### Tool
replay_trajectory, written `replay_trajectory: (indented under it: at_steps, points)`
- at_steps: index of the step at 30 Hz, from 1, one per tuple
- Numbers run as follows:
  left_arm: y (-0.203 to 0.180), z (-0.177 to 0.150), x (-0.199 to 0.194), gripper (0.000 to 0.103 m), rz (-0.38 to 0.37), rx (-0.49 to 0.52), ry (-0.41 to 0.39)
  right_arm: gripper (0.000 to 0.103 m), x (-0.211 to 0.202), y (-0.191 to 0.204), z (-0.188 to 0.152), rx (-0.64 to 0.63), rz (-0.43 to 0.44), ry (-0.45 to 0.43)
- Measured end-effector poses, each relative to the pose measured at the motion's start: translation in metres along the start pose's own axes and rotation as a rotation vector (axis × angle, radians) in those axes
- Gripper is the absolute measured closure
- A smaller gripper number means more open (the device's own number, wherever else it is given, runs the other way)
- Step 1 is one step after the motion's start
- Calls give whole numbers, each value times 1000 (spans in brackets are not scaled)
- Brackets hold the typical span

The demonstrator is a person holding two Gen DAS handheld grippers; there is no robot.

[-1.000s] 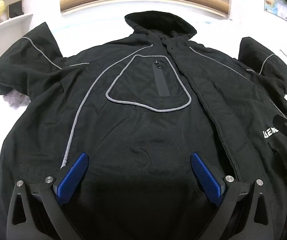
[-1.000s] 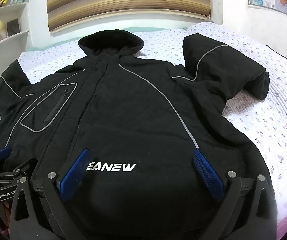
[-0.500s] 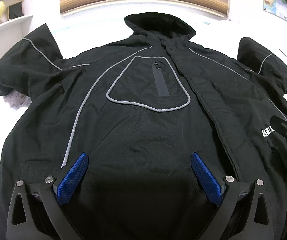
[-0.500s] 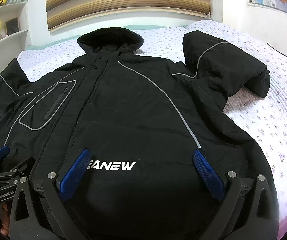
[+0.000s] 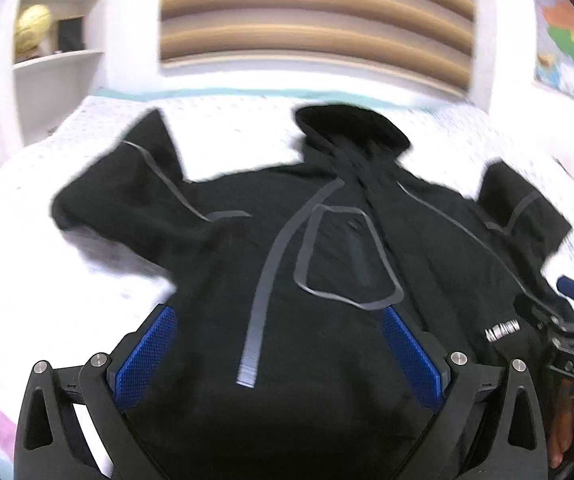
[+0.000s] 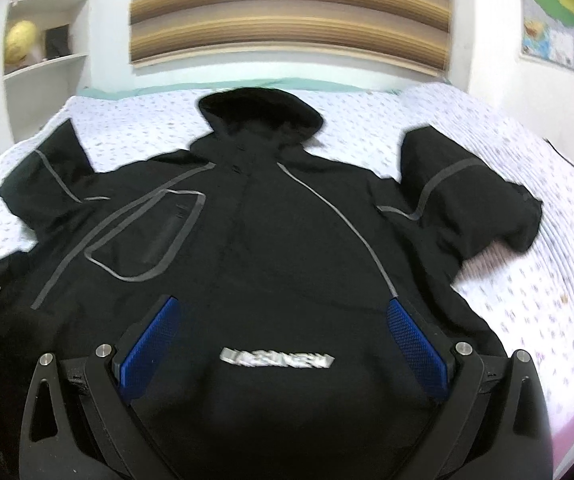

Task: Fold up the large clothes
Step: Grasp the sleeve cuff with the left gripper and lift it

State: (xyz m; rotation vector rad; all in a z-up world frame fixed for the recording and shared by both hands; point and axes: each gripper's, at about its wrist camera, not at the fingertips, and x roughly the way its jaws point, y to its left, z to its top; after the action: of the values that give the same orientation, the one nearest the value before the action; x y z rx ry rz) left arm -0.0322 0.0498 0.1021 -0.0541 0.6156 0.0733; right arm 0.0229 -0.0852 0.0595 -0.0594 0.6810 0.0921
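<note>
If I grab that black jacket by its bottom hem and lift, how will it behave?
The black jacket probably droops and bunches: it lies limp and creased on the bed. Its puffy sleeve hints at padding, so likely bulky, somewhat heavy. The sleeves may trail.

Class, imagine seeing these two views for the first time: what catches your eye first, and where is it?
A large black jacket with grey piping lies spread front-up across the floral bedspread, hood toward the striped blind. Its white chest logo sits between the right gripper's open blue jaws.
</note>
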Motion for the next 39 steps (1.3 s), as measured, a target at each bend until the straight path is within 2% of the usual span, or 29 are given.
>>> replay_trajectory:
  at_steps: [1, 5, 7, 9, 12, 13, 15, 19, 22, 25, 27, 29, 30, 31, 32, 34, 36, 37, 39]
  points:
    - [10, 7, 3, 1, 21, -10, 18, 0, -1, 9, 7, -12, 15, 1]
    - [79, 31, -4, 1, 144, -76, -14, 0, 3, 49, 38, -73, 31, -13]
    - [125, 45, -4, 1, 263, -125, -36, 0, 8, 76, 59, -113, 18, -40]
    - [168, 58, -2, 1, 309, -178, -33, 0, 17, 99, 74, -123, 64, -89]
    - [228, 77, 6, 1, 267, -294, -44, 0, 49, 129, 89, -98, 190, -125]
    - [246, 81, 14, 1, 236, -339, -37, 0, 66, 139, 90, -79, 199, -118]
    - [285, 88, 36, 1, 171, -457, -9, 0, 96, 154, 82, -87, 167, -106]
    - [334, 87, 102, 1, 116, -632, 61, 0, 157, 176, 46, -171, 143, 37]
    - [343, 78, 155, 1, 110, -695, 130, 0, 158, 175, 46, -170, 169, 35]
    - [360, 68, 192, 1, 101, -756, 163, 0, 162, 175, 45, -170, 177, 46]
    - [365, 60, 212, 1, 55, -802, 164, 0, 162, 173, 43, -166, 186, 49]
    - [361, 62, 218, 1, 70, -782, 126, 0, 163, 170, 42, -163, 193, 54]
    - [356, 66, 220, 15, 63, -756, 107, 0, 163, 170, 41, -163, 193, 55]
    - [353, 69, 222, 59, 58, -737, 95, 0, 165, 174, 43, -165, 190, 53]
    - [350, 74, 223, 72, 83, -708, 88, 0, 167, 173, 44, -167, 187, 52]
    - [344, 79, 212, 82, 137, -677, 40, 0, 166, 174, 44, -170, 184, 50]
    - [340, 84, 190, 82, 253, -648, -23, 0, 166, 173, 43, -171, 182, 51]
    - [340, 86, 174, 82, 342, -636, -60, 0, 166, 173, 43, -172, 182, 52]
    - [347, 88, 152, 82, 472, -639, -91, 0, 166, 173, 43, -174, 181, 53]
